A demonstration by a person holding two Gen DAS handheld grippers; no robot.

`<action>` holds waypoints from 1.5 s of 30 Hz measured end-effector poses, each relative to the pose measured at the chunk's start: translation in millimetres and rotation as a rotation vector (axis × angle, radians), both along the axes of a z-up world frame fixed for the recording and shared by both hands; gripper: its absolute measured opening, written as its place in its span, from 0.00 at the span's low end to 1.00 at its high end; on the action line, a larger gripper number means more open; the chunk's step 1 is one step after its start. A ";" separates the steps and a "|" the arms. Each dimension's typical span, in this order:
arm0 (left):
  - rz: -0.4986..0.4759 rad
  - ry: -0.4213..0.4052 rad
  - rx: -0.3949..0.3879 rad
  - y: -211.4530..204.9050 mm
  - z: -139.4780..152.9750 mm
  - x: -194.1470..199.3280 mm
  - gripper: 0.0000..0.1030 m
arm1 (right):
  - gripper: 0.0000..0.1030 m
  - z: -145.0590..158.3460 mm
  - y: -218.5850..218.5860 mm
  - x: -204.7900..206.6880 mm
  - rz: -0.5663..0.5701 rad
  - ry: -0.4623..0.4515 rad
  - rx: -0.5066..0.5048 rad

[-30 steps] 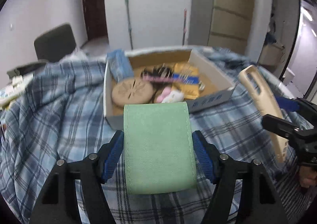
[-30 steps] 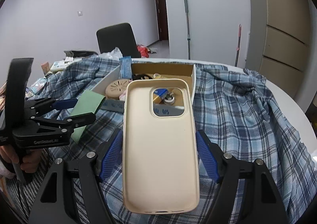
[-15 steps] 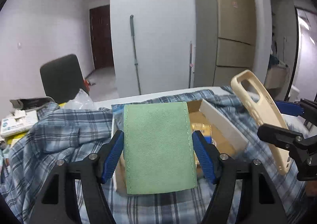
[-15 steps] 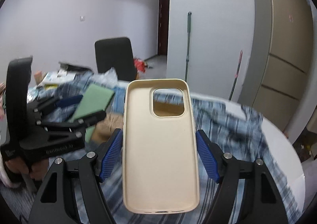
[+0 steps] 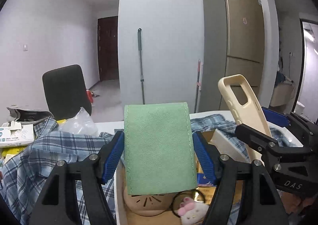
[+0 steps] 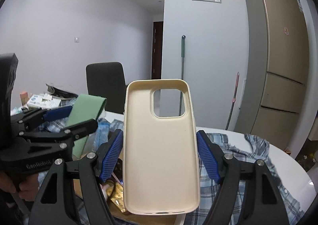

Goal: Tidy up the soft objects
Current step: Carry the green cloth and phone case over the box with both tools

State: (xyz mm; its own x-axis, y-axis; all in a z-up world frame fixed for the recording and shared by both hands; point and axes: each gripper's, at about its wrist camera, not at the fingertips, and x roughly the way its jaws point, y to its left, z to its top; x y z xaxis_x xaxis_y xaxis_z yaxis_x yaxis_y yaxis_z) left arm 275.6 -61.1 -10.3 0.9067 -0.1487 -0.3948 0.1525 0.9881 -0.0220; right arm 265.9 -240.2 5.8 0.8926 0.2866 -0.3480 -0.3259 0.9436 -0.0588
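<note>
My left gripper (image 5: 159,152) is shut on a green suede pouch (image 5: 159,147), its blue pads pressing both long edges. The pouch hangs over a white cardboard box (image 5: 226,142) that holds a tan round disc (image 5: 147,204), a pink plush toy (image 5: 190,210) and a yellow packet (image 5: 204,179). My right gripper (image 6: 160,155) is shut on a cream soft phone case (image 6: 161,149), held upright above the same box. Each gripper shows in the other's view: the case (image 5: 244,105) at right, the pouch (image 6: 85,113) at left.
A blue plaid cloth (image 5: 49,155) covers the round white table (image 6: 294,169). A black chair (image 5: 65,90) stands behind it, with paper boxes (image 5: 15,135) at far left. A mop (image 5: 141,66) and a gold fridge (image 5: 238,46) stand by the far wall.
Both grippers have risen and tipped upward while moving forward over the box. The views now show the wall and fridge instead of the tabletop. Both grips are unchanged.
</note>
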 end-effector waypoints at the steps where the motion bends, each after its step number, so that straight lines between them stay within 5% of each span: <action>1: 0.004 -0.001 0.005 0.4 -3.2 1.2 0.70 | 0.71 -5.6 -0.5 0.7 -0.004 -0.007 -0.009; 15: -0.007 -0.021 0.008 7.8 -46.4 2.6 0.70 | 0.71 -28.8 -4.0 0.3 0.011 -0.017 -0.039; 31: 0.015 -0.044 -0.007 13.1 -43.2 0.7 0.70 | 0.71 -28.9 -8.3 5.2 0.004 0.016 -0.022; 36: 0.023 -0.055 -0.008 13.6 -43.6 -0.1 0.85 | 0.71 -28.8 -8.0 5.3 0.005 0.015 -0.023; 45: 0.041 -0.092 -0.011 15.5 -42.8 -6.4 0.85 | 0.71 -31.7 -1.2 6.0 0.062 0.034 -0.041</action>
